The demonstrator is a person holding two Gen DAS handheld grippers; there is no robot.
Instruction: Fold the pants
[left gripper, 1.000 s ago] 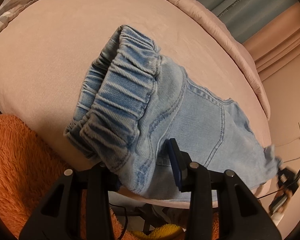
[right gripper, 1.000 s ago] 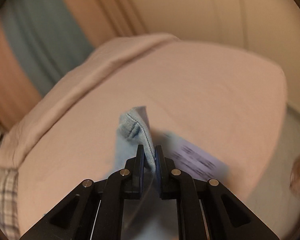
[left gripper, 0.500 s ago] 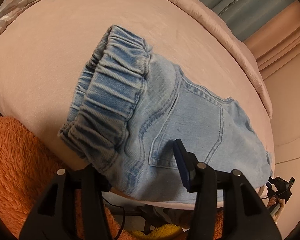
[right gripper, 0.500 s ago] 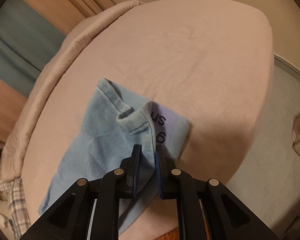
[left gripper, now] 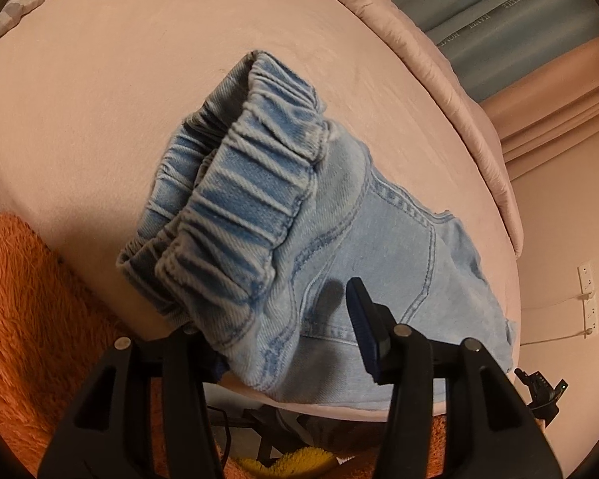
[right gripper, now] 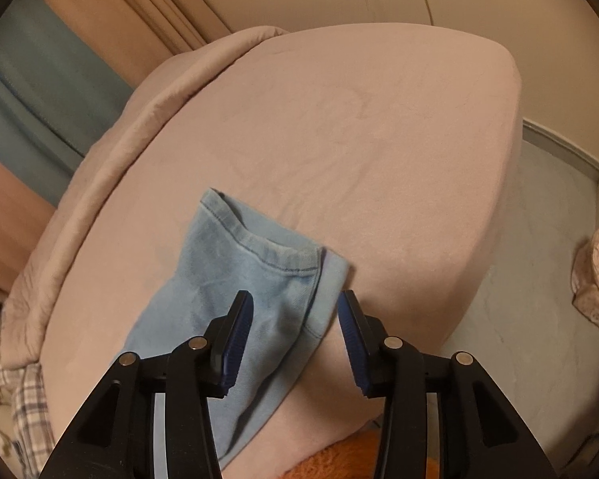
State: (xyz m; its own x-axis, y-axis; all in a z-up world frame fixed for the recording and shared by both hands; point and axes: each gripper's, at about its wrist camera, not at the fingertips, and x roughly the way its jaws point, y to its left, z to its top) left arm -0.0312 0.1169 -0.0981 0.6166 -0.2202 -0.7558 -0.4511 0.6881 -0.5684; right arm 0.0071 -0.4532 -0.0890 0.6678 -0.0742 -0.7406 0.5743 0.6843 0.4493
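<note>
A pink-sheeted bed (left gripper: 100, 127) fills my left view: the denim pants (left gripper: 371, 263) lie on it, elastic waistband (left gripper: 243, 215) bunched ahead of my left gripper (left gripper: 283, 343), whose fingers stand apart around loose fabric. In my right view, my right gripper (right gripper: 295, 335) is opening, the hem (right gripper: 259, 239) lying flat just beyond and between its fingers.

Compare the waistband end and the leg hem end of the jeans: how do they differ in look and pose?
The waistband is gathered into thick elastic ridges, while the leg hem is smooth with one stitched line. The waistband stands bunched up off the bed; the leg hem lies flat. The waistband looks a deeper blue, the leg hem paler. Both are light blue denim resting on the same pink bed.
</note>
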